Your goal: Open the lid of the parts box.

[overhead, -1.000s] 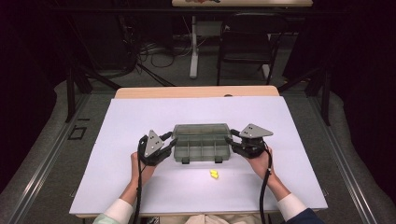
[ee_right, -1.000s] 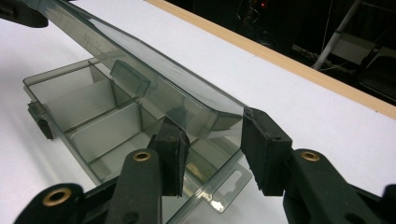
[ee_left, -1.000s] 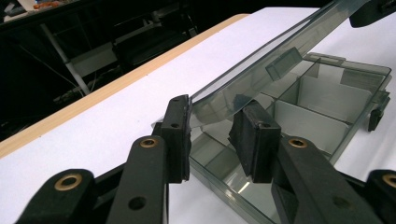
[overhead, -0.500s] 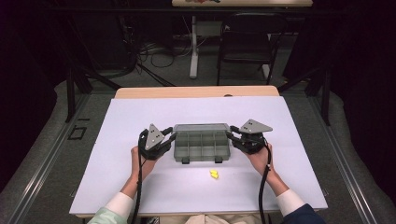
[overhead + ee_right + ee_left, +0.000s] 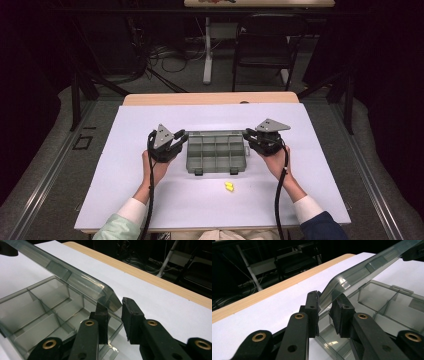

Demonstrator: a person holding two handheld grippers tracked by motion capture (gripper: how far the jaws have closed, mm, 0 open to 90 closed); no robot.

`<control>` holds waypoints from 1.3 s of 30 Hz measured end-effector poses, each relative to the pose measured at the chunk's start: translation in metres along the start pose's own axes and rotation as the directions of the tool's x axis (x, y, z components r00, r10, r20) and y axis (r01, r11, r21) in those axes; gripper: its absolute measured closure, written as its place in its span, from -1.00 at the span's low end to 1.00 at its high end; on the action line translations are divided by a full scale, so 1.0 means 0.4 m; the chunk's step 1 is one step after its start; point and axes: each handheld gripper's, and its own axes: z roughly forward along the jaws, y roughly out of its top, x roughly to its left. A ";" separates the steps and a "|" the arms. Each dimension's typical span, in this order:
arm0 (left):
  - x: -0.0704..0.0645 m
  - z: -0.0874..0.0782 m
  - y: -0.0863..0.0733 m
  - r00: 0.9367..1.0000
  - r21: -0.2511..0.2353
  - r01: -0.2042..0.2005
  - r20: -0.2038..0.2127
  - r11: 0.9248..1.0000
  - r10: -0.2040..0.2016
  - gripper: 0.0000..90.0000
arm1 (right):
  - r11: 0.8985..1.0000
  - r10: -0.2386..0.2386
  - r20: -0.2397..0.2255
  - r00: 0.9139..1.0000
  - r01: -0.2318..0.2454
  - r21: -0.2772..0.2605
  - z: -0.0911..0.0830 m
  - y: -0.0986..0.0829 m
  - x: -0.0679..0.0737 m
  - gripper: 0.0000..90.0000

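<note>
**Both tools on the box lid, lid raised**

Left tool (image 5: 176, 141) sits at the left end of the box (image 5: 216, 153), held by the left hand (image 5: 156, 167). In the left gripper view its jaws are nearly together, one on each side of the lid (image 5: 362, 272) corner, clamped on the edge. Lid is tilted up off the tray there.

Box is at mid surface (image 5: 125, 190), a bit toward the far edge, smoky clear plastic, tray split into compartments. Compartments look empty in the gripper views. Two latches on the near side.

Small yellow piece (image 5: 229, 186) lies on the surface just near of the box, toward its right end, apart from it.

Right tool (image 5: 251, 137) sits at the right end of the box, held by the right hand (image 5: 274, 160). In the right gripper view its jaws straddle the lid's other corner; one pad (image 5: 102, 315) touches it, cannot tell if the other does. Jaws partly apart.
</note>
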 end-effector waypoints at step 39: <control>0.056 0.108 -0.027 0.990 0.063 0.136 -0.042 0.989 -0.134 0.83 | 0.994 0.078 0.059 0.995 -0.082 0.075 0.110 -0.010 -0.045 0.83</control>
